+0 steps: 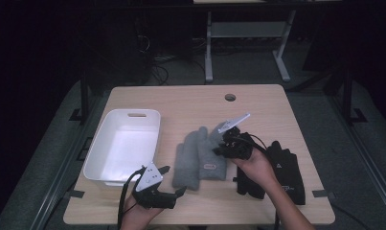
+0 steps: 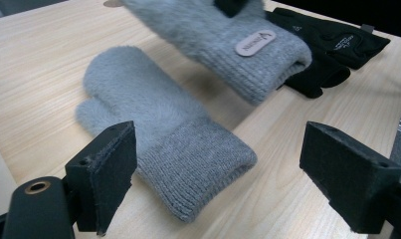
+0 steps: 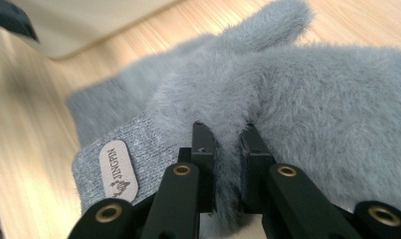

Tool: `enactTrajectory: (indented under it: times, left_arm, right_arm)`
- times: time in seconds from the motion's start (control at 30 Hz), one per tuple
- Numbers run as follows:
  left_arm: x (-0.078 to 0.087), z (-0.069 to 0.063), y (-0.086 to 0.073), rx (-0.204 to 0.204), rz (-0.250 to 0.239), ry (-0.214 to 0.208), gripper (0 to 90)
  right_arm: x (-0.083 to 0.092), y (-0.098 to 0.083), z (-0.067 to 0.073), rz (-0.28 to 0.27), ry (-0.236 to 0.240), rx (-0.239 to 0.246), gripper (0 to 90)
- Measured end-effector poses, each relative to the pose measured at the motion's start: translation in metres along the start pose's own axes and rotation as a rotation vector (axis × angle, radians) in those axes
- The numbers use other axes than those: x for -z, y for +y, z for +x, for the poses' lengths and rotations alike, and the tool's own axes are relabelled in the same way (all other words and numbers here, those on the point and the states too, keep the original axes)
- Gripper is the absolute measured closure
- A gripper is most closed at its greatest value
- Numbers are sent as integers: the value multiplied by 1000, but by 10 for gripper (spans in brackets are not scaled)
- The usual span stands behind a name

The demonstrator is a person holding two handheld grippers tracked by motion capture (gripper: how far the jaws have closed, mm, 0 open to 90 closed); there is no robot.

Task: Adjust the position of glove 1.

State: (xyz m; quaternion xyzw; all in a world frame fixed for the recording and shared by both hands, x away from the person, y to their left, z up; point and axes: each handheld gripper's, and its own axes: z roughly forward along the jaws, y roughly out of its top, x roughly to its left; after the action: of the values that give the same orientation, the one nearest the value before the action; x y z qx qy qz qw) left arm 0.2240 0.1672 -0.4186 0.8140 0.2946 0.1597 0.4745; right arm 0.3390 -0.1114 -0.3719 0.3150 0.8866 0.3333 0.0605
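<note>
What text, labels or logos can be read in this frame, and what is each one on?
"JINGPIN": on the pale tag sewn to the cuff of the grey mitten that the right gripper pinches.
Same tag in the left gripper view: blurred, not readable there.
White print and a small triangle logo on the black gloves: too small and blurred to read.

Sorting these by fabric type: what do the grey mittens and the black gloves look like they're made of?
Grey mittens: fuzzy, matte knit, probably wool or acrylic, with ribbed cuffs and a smooth, leather-like label.
Black gloves: smooth, thin synthetic-looking fabric with small printed logos; the exact material is unclear.
</note>
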Motion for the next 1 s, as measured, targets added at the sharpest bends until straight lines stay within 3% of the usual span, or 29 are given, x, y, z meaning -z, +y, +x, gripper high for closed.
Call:
enactTrajectory:
  times: [0.2, 0.43, 0.9, 1.0]
  left_arm:
    - [2, 0, 0, 0, -12, 3, 146]
    - [5, 2, 1, 2, -8, 9, 146]
    - [2, 5, 0, 23, 11, 16, 148]
    - [1, 6, 0, 36, 15, 18, 151]
  right_arm:
    - [-11, 20, 13, 2, 32, 9, 810]
    - [-37, 37, 28, 30, 62, 26, 809]
    - [-63, 38, 32, 50, 100, -9, 797]
    - [-72, 33, 31, 60, 84, -7, 725]
